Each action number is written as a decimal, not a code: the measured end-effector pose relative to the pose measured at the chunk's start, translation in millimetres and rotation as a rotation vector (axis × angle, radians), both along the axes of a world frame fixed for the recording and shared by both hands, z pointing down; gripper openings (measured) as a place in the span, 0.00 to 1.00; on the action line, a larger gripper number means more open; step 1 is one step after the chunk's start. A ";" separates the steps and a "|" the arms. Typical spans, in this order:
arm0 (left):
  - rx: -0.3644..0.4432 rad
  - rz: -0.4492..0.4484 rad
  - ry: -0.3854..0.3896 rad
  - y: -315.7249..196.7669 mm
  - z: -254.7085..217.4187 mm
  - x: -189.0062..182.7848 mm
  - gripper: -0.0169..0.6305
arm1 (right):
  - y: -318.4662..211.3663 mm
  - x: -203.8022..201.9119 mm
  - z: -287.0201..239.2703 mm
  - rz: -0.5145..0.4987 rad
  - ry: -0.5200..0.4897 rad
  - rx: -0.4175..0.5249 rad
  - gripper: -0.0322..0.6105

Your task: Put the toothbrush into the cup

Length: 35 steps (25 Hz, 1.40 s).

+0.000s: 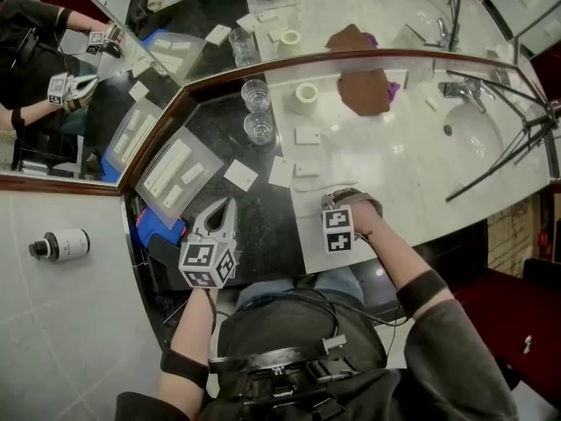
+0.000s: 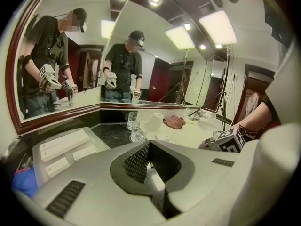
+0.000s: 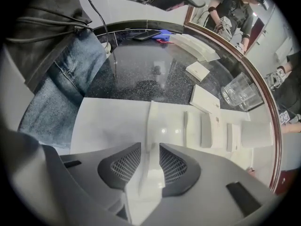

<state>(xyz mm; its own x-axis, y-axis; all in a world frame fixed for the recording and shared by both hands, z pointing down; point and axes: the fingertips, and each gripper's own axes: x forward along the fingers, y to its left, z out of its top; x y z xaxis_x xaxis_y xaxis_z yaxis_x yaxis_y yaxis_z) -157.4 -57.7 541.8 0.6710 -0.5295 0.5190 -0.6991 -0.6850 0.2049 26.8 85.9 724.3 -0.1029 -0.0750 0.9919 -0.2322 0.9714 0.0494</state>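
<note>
The desk [image 1: 412,165] runs under a wide mirror [image 2: 70,55], pale stone on the right and dark speckled stone on the left. The left gripper [image 1: 226,205] hangs over the dark part, jaws together and empty. The right gripper [image 3: 150,147] points down at the pale part. Its jaws stand apart astride the toothbrush [image 3: 151,126], a long white strip lying flat on the desk, and the pads do not yet press on it.

Two glass cups stand on the dark stone near the mirror, the nearer cup [image 1: 259,127] well apart from the toothbrush and the farther cup [image 1: 255,95] just behind it.

The step in hand looks like the pickup. It should go best if the jaws sink until the pads sit level with the strip, then close square across its width near the middle so it does not pivot. After that, lift it clear, stand it on end over the nearer cup, and let go only once its lower end is inside the rim.

No brand or wording can be read. A small white packet [image 3: 205,100] bears a reddish mark, too small to make out.
</note>
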 end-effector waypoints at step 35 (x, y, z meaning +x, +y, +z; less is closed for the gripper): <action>0.031 -0.021 0.029 -8.8 -12.0 18.0 0.03 | -60.6 58.3 -119.8 0.786 -0.515 0.337 0.14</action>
<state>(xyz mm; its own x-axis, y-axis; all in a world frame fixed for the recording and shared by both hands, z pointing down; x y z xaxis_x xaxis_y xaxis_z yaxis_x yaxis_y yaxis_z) -139.4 -66.6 529.8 0.6741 -0.5596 0.4822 -0.7077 -0.6763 0.2044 85.1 25.3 604.5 -0.3147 -0.5757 0.7547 -0.8739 0.4861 0.0064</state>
